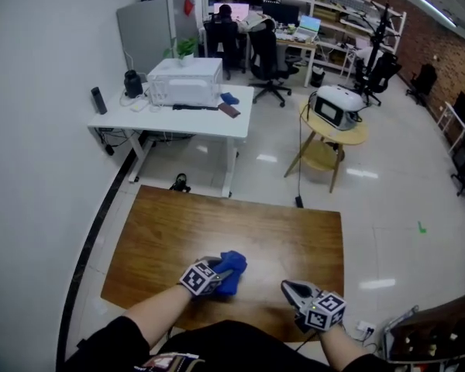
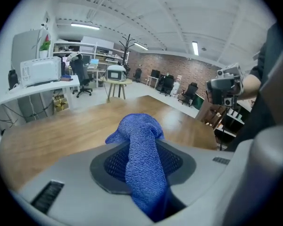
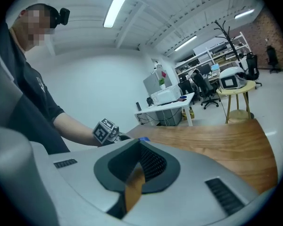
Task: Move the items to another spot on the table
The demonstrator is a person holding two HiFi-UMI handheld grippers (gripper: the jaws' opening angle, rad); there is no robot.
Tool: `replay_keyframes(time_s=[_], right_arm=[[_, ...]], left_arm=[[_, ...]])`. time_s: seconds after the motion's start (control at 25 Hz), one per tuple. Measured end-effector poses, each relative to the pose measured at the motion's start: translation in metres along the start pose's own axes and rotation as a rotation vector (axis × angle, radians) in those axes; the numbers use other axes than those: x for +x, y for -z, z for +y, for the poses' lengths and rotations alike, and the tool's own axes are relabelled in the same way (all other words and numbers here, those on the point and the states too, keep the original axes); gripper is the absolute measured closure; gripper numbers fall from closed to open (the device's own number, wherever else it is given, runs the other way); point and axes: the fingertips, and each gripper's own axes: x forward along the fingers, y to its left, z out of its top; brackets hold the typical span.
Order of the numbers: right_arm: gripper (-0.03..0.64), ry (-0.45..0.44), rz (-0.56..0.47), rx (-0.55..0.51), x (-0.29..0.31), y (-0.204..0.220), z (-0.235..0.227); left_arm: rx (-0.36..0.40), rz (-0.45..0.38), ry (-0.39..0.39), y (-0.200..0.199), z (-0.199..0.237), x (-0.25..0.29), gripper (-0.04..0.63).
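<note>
The left tool (image 1: 219, 273) is clamping a blue cloth (image 1: 234, 265), with both pads pressing on the bunched fabric. In the left gripper view the cloth is running up between the jaws as a thick roll and is spilling out in front of them in a rounded lump. The tool and cloth are sitting over the wooden surface (image 1: 217, 219), close to its near edge and about midway along it. Whether the cloth is touching the wood cannot be told.

The right tool (image 1: 295, 291) is hovering near the near right corner of the surface, well apart from the cloth. Its jaws are standing slightly apart, leaving a narrow slit. Nothing is lying in it, and only the wood is showing through. In the right gripper view the left tool's marker cube (image 3: 105, 131) and the person's bare forearm (image 3: 75, 126) are showing beyond the jaws.

Past the far edge of the surface, a white desk (image 1: 194, 119) is carrying a white boxy appliance (image 1: 184, 82).
</note>
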Motion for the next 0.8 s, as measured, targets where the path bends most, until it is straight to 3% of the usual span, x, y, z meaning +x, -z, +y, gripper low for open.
replay_keyframes(time_s=[0.16,0.32,0.52,0.8], right_arm=[[0.624,0.029,-0.011,0.003,0.033,-0.016,-0.023],[0.624,0.134,-0.007,0.031,0.067,-0.029,-0.053],[0.624,0.236,-0.044,0.105,0.107,-0.031,-0.09],[0.624,0.2,0.012,0.093,0.136,-0.026,-0.138]], left_arm=[[0.014,-0.015,-0.021,-0.021,0.035,-0.003,0.462],[-0.024,-0.044,0.002,-0.028,0.073,0.001,0.462],[-0.017,-0.042,0.015,-0.035,0.12,0.007,0.462],[-0.068,-0.063,-0.059,-0.075,0.163,0.055,0.462]])
